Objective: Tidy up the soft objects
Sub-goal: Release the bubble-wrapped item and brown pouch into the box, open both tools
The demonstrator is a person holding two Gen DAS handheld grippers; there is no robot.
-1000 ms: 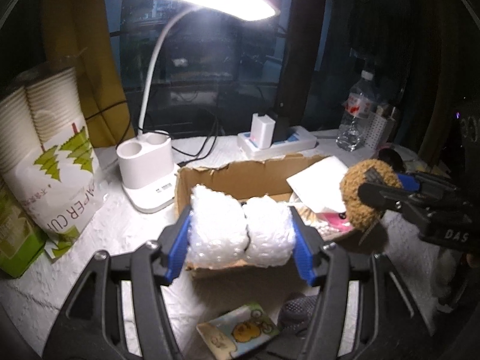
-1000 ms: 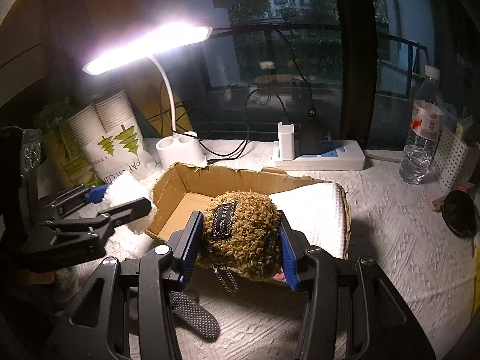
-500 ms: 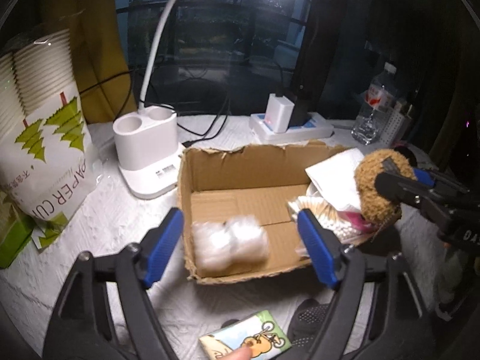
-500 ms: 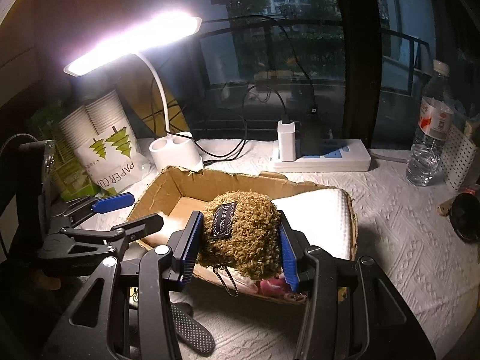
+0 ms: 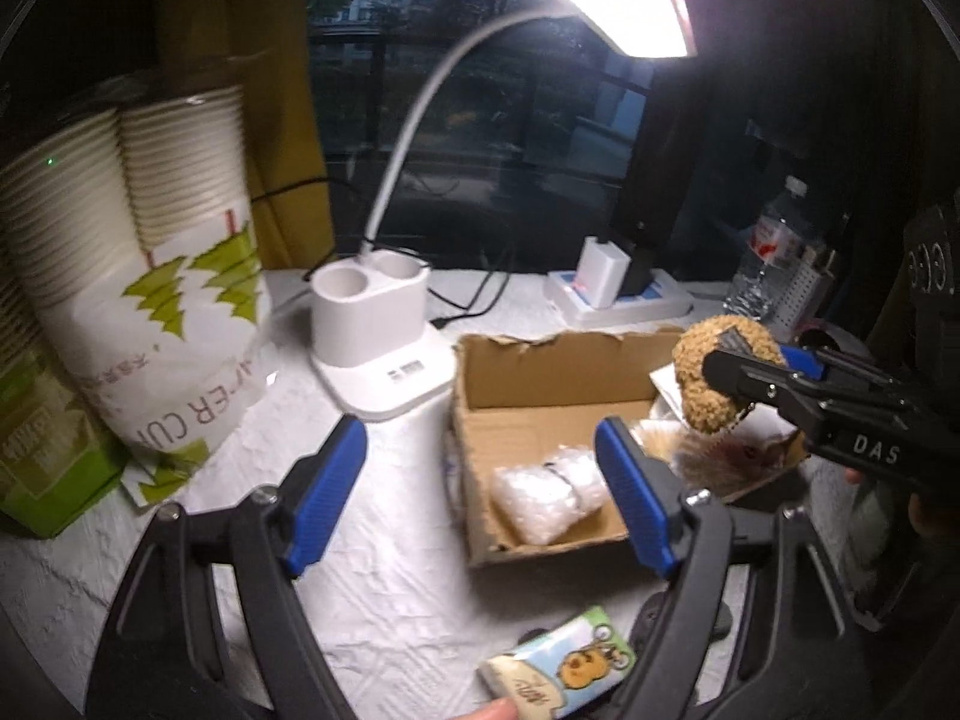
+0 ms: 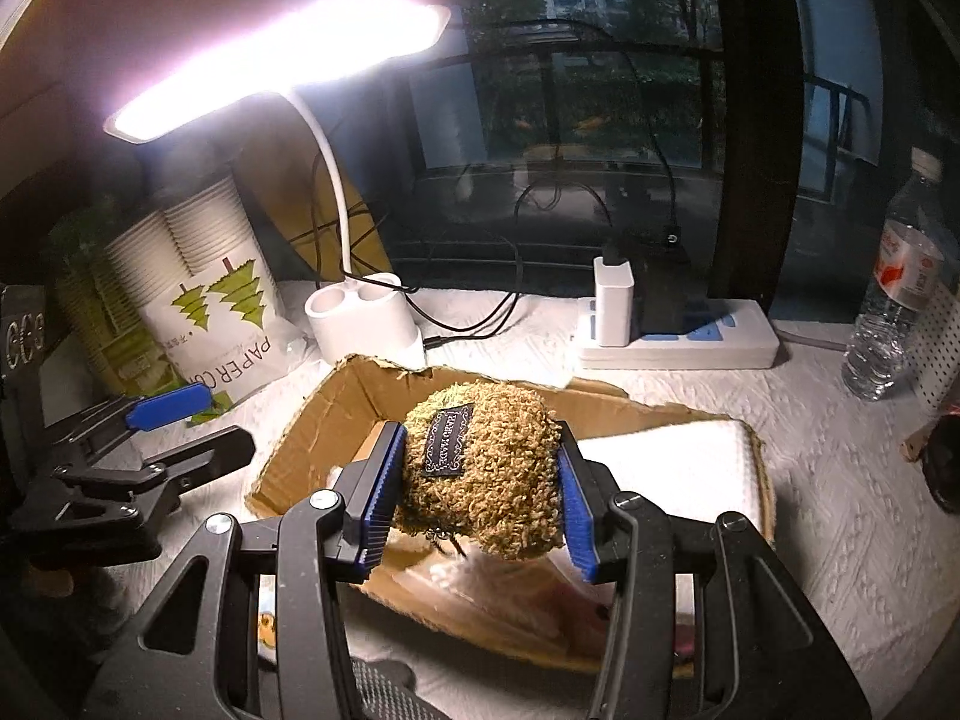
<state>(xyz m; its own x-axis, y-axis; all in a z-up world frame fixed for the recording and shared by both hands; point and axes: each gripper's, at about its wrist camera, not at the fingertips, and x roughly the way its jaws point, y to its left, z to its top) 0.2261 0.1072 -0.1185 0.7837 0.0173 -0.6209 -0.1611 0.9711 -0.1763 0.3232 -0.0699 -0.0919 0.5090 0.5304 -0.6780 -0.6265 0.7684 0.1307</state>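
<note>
Starting at the far left of the left wrist view: noting a green carton (image 5: pixel 42 456) and, touching it, a bagged stack of cups (image 5: pixel 138 300), both resting on the white cloth (image 5: pixel 390 540). Passing next the lamp (image 5: pixel 372 336), standing just beside the box (image 5: pixel 540 372).

Holding the left gripper (image 5: pixel 480 435) above the cloth, just left of the box's near corner. Having just been opening its jaws, now keeping them spread wide with nothing between the blue pads. Finding the bubble wrap (image 5: pixel 549 495) lying inside the box, on the floor by the near wall, apart from both pads.

Spotting below, at the bottom edge, a tissue pack (image 5: pixel 564 678) with a fingertip (image 5: pixel 498 708) touching it. Seeing the strip (image 5: pixel 624 300) behind the box, a white charger plugged in, and the bottle (image 5: pixel 774 258) farther right.

Moving to the right wrist view: clamping the plush (image 6: pixel 498 480) in the right gripper (image 6: pixel 480 450), both pads pressing into its brown fuzzy sides, a dark label facing the camera. Hanging it in the air over the near right part of the box, clear of the cardboard. Making out, under it, blurred pink and white items, too soft to name. Noting a white pad (image 6: pixel 678 456) filling the box's right end.
</note>
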